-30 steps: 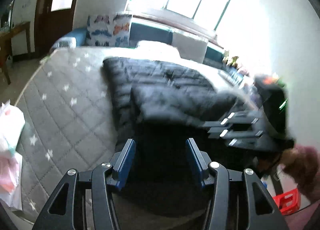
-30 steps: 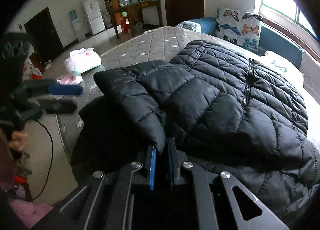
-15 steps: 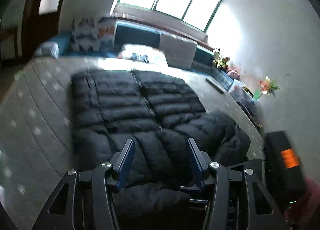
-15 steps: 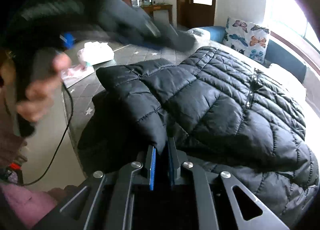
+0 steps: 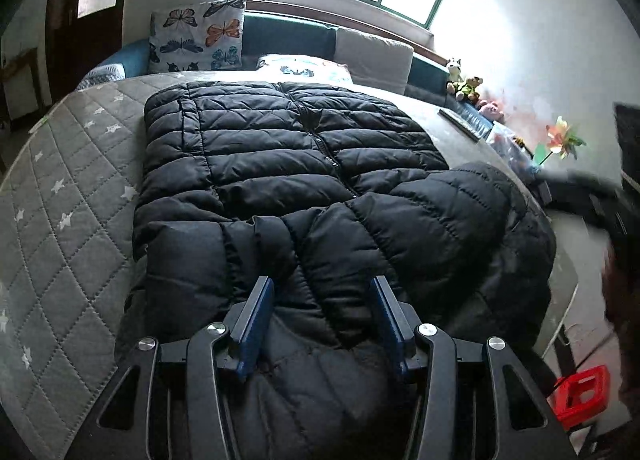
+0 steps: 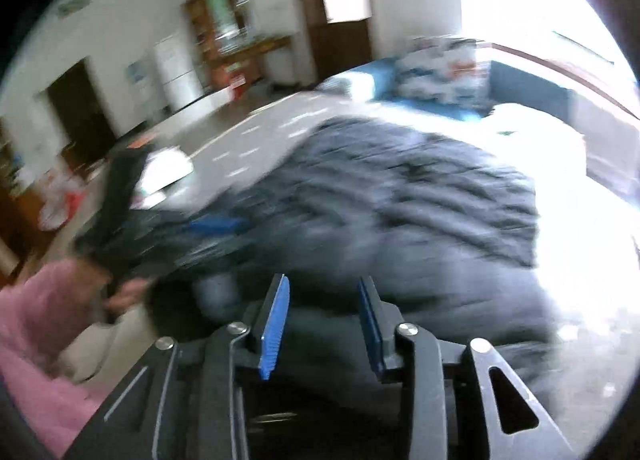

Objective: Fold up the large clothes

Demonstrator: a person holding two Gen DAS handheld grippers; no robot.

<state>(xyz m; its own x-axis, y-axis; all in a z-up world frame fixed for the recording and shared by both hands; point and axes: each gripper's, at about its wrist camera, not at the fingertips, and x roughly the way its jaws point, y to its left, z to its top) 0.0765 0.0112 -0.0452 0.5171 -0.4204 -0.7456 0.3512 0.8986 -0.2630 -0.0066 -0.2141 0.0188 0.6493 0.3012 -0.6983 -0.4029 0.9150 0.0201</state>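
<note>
Black quilted down jacket (image 5: 304, 179) lay spread across the grey star-stitched mattress (image 5: 68, 195), zip side up, its collar end toward the butterfly pillow (image 5: 198, 35) at the far edge. Half a second before, your right gripper (image 6: 322, 312) was clamped on a fold of that jacket; by this moment its blue-padded jaws stood apart with nothing between them, and its view was smeared by motion, the jacket (image 6: 400, 211) a dark blur beyond. Your left gripper (image 5: 322, 312) had shifted little: its jaws were parted as before, poised over the near hem without pinching it. One sleeve (image 5: 460, 227) was folded across the lower front toward the bed's right edge, puffed and rumpled, while the upper panels lay flat and smooth. Off the bed's near right corner sat a red crate (image 5: 584, 392); what it held could not be made out.
</note>
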